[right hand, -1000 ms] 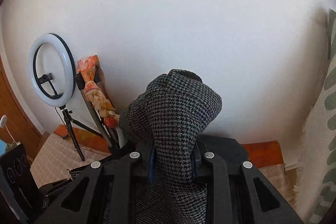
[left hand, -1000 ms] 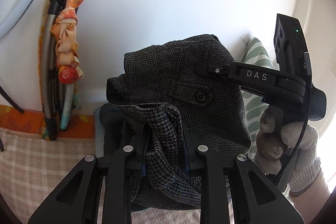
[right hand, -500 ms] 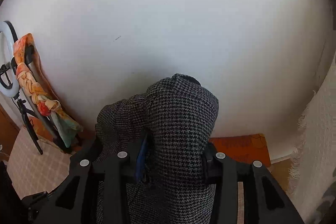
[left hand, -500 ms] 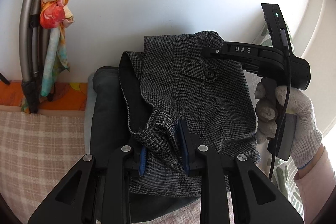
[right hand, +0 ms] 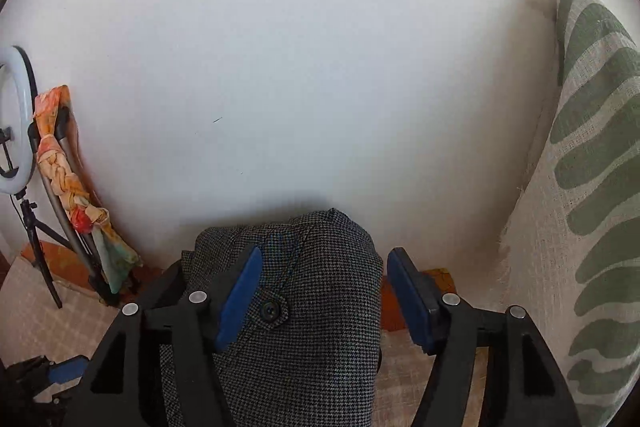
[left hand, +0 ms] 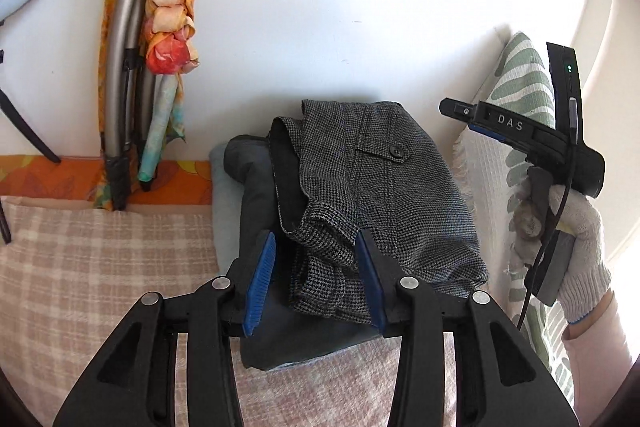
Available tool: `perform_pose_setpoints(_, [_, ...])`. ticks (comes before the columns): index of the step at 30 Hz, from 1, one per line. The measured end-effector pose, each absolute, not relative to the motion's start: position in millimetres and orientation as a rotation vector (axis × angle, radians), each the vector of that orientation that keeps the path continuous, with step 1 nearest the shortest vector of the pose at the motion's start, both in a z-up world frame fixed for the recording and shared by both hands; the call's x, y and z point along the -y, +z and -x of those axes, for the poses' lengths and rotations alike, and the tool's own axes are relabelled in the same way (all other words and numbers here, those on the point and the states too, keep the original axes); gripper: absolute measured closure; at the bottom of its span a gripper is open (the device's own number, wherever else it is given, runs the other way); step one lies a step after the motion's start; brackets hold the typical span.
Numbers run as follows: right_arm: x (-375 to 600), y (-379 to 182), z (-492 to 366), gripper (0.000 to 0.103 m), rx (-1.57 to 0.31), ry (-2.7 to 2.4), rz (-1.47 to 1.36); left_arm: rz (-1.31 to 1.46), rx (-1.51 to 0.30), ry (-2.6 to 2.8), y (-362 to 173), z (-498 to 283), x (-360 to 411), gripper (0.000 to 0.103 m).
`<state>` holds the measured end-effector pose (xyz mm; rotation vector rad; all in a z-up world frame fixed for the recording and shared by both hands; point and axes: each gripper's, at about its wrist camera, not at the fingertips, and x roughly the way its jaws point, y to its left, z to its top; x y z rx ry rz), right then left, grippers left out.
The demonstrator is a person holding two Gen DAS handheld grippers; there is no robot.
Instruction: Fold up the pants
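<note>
your left gripper [left hand: 316, 279] and right gripper [right hand: 320, 301] have just let go: both sets of jaws now stand released. the pants [left hand: 376, 195] lie folded on a dark stack [left hand: 256, 211]. the fold looks done.

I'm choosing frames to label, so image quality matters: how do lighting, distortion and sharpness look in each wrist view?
Left wrist view: even daylight, strong glare at the right edge behind the white knit-gloved hand; fisheye bends the grey metal tube; the folded grey houndstooth wool pants are sharp. Right wrist view: softer light, a faint shadow on the white wall above the pants, dark vignette in the corners.
</note>
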<state>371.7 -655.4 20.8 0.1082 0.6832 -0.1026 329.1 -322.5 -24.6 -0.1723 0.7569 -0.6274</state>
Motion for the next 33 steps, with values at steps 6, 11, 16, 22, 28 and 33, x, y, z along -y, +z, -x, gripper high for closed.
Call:
perform_pose_setpoints(6, [630.1,12.0,-317.3,0.028,-0.67,-0.093,-0.125,0.127,-0.709,-0.628,1.0,-306.0,301.5,0.051])
perform_pose_setpoints(11, [614.3,21.2,-269.3,0.022,-0.662,-0.129,-0.1,0.1,-0.68,-0.622,18.6,-283.4,280.6,0.042])
perform_pose_setpoints(16, [592.1,37.2,-224.4,0.014,-0.643,-0.146,-0.066,0.1,-0.678,-0.64,24.0,-274.6,275.8,0.037])
perform_pose_setpoints(22, [565.0,49.7,-174.7,0.006,-0.636,-0.187,-0.072,0.04,-0.638,-0.649,41.6,-234.8,261.4,0.023])
perform_pose_setpoints(28, [540.3,52.6,-126.1,0.0,-0.632,-0.229,-0.081,0.002,-0.633,-0.624,44.9,-198.1,245.2,0.022])
perform_pose_setpoints(33, [517.6,51.7,-96.1,0.0,-0.629,-0.256,-0.076,-0.038,-0.63,-0.592,39.3,-172.0,231.3,0.021])
